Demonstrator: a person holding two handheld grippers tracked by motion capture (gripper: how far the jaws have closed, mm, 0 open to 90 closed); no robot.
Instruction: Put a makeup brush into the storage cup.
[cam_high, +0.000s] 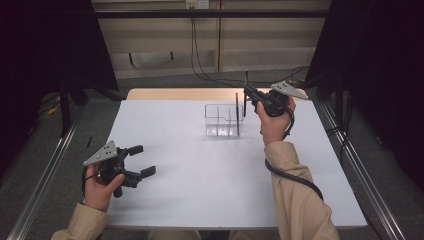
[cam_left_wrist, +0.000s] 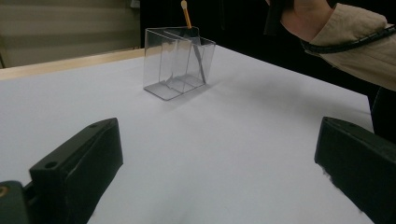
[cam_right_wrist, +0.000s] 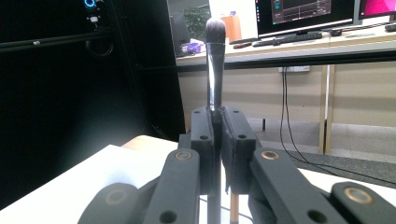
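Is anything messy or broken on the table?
Nothing stands out. The clear holder stands upright on the white table with one brush leaning inside it. The right tongs grip another brush upright; the left tongs are open.

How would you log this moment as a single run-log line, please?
right tongs: shut on makeup brush, above clear organizer | left tongs: open, idle | orange-handled brush: in organizer

tongs (cam_right_wrist: 217, 140) blk | brush (cam_right_wrist: 215, 70) dark tip, silver ferrule | organizer (cam_high: 223, 120) clear | table (cam_high: 200, 175) wht
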